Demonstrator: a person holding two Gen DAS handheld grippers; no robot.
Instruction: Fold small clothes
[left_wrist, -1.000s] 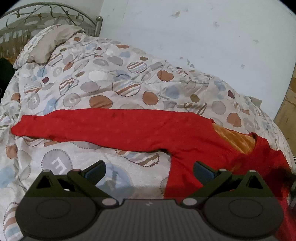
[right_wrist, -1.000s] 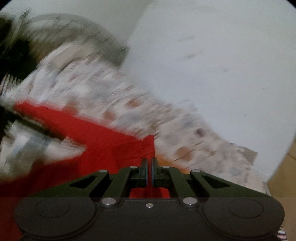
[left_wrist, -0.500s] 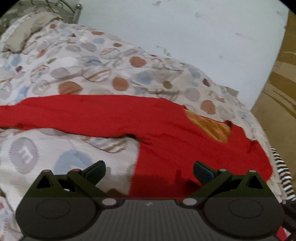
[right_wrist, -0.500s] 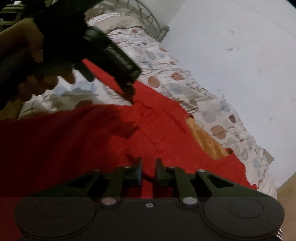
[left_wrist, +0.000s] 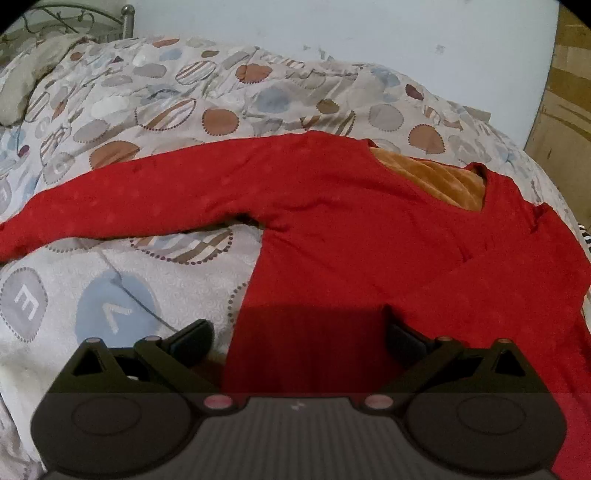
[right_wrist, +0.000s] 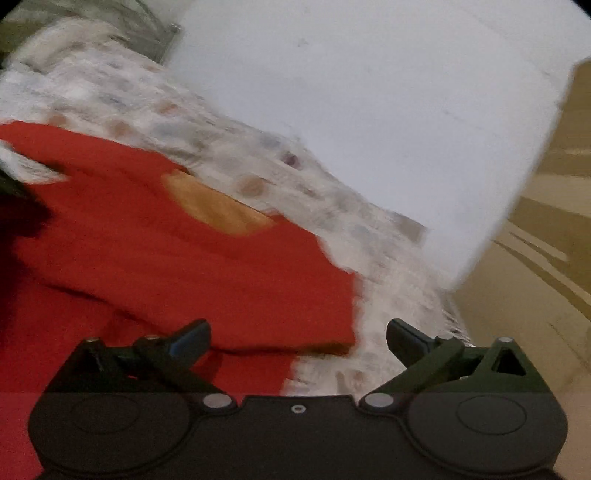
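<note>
A small red long-sleeved top with an orange lining at the neck lies flat on the bed. Its left sleeve stretches out to the left. Its right sleeve is folded in over the body, as the right wrist view shows. My left gripper is open and empty, low over the top's lower body. My right gripper is open and empty, over the top's folded right edge. The right wrist view is blurred.
The bed has a quilt printed with round patches. A pillow and a metal headboard are at the far left. A pale wall runs behind the bed. A wooden surface stands at the right.
My right gripper was shut on the red cloth, has opened wide and let it go, and has swung right. The right sleeve now lies folded over the body. My left gripper stayed open and shifted.
</note>
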